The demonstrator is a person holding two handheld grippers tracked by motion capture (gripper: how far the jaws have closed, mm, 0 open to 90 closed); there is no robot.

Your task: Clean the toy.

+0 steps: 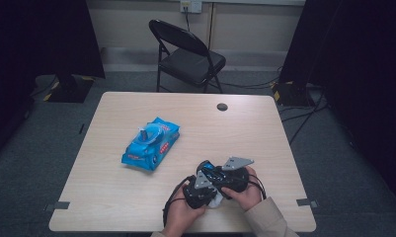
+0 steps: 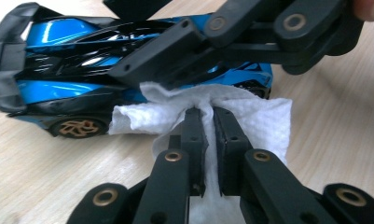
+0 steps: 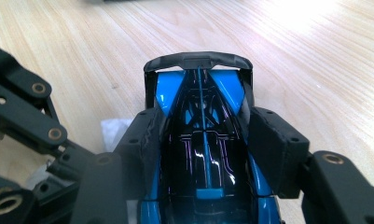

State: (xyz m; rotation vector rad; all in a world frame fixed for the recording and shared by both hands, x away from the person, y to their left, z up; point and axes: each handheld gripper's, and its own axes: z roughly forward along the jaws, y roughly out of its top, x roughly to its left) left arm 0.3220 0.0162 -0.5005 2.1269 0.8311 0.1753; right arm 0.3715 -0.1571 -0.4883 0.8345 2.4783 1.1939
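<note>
Blue-black toy car (image 2: 82, 70), white wipe (image 2: 250, 116), blue wipes pkt (image 1: 150, 144)

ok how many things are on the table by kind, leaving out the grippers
toy car: 1
white wipe: 1
blue wipes pack: 1
total: 3

A recording studio or lab room: grey carpet, a lone light wooden table (image 1: 136, 197), a black folding chair (image 1: 188, 57) beyond its far edge, dark curtains, floor cables, wall sockets
</note>
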